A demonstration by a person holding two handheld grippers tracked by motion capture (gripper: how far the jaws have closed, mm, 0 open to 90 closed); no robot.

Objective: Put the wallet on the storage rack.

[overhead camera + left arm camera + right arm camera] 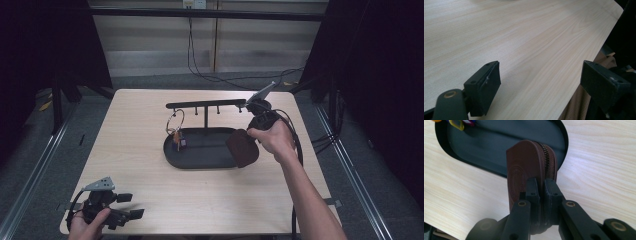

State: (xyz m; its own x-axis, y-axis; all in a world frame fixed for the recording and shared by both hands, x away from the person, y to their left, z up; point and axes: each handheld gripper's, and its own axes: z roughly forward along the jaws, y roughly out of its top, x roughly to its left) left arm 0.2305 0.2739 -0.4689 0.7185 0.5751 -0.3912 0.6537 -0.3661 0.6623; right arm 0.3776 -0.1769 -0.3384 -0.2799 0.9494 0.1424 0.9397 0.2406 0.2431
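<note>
Pouch (pixel 529 167), pinched at one edge by the right gripper (pixel 541 192), could swing and clip the tray's rim (pixel 564 142); left gripper (pixel 539 82) gapes, empty.

no legible txt, labels, brands or nos. on anything

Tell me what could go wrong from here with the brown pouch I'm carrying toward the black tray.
1. The right claw pinches only the edge of the brown zip pouch, so it may swing or slip out.
2. The pouch hangs at the rim of the black tray; released now, it could land half on the rim or on the table.
3. The hook rack stands close to the right hand and its cable, which may snag.
</note>
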